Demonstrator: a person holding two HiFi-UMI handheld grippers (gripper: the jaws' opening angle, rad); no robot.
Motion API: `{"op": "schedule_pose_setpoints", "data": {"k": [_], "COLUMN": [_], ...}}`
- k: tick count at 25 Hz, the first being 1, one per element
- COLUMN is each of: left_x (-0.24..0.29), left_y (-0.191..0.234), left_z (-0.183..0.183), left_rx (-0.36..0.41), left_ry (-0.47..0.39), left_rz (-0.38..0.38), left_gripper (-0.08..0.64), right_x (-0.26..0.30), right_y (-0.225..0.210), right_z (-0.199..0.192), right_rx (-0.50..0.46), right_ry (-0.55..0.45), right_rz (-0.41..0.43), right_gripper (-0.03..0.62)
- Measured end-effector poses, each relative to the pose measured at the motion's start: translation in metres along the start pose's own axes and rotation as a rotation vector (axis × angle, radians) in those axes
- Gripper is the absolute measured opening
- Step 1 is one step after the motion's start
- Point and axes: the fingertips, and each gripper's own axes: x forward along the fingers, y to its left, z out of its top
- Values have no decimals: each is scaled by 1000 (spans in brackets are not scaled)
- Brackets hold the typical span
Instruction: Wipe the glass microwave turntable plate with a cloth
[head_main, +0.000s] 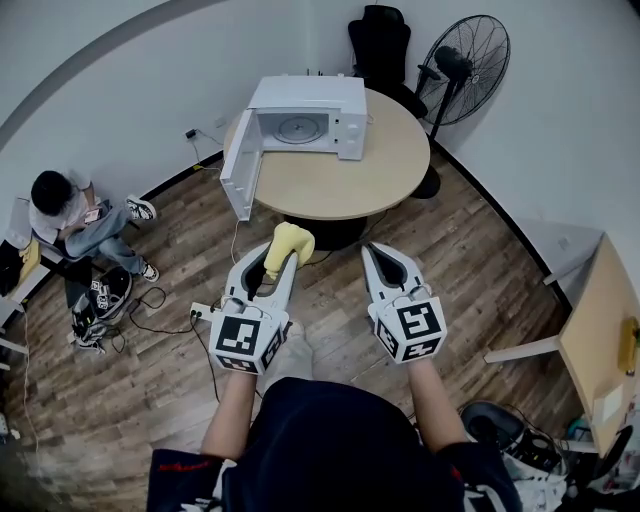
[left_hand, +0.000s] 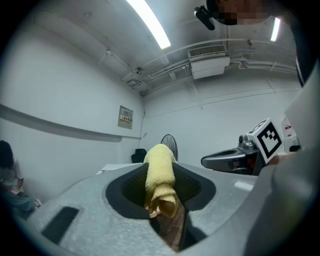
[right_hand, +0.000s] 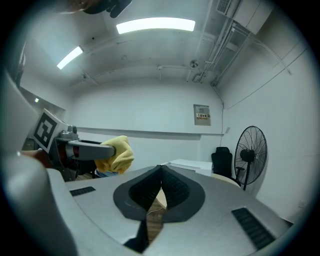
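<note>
- Cloth (left_hand: 160, 175) is being held clamped in the left gripper (head_main: 275, 270); the right gripper (head_main: 378, 258) is being held with jaws together, empty.
- Turntable plate (head_main: 298, 128) is being seen inside the open microwave (head_main: 345, 105) on the table (head_main: 330, 190), well apart from both grippers.
- Risk: only a fold is being pinched, so the cloth could be dragged free during wiping.
- Plate is being shown by the head view only; the pinch, by the left gripper view.
</note>
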Motion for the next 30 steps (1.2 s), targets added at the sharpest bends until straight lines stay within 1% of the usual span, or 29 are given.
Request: {"op": "schedule_pose_setpoints", "data": {"k": [5, 11, 17, 20, 25, 30], "left_x": [29, 73, 122, 150, 198, 241], "left_y": [15, 48, 103, 135, 183, 225], "left_z": [-7, -15, -14, -9, -8, -20], "left_rx": [-4, 4, -8, 9, -1, -29], "left_ry": [11, 16, 15, 5, 6, 31], "left_rz": [6, 27, 37, 52, 16, -24], "left_gripper": [133, 133, 133, 133, 133, 133], "right_x": [26, 76, 147, 186, 252, 308], "right_y": [-19, -43, -64, -74, -86, -97], "right_z": [-7, -11, -9, -3, 5, 3], "right_rx": [26, 33, 32, 34, 36, 39], "right_ry": [7, 13, 32, 37, 47, 72], "right_rz": [6, 10, 2, -5, -23, -45], "right_gripper": [8, 8, 8, 8, 8, 8]}}
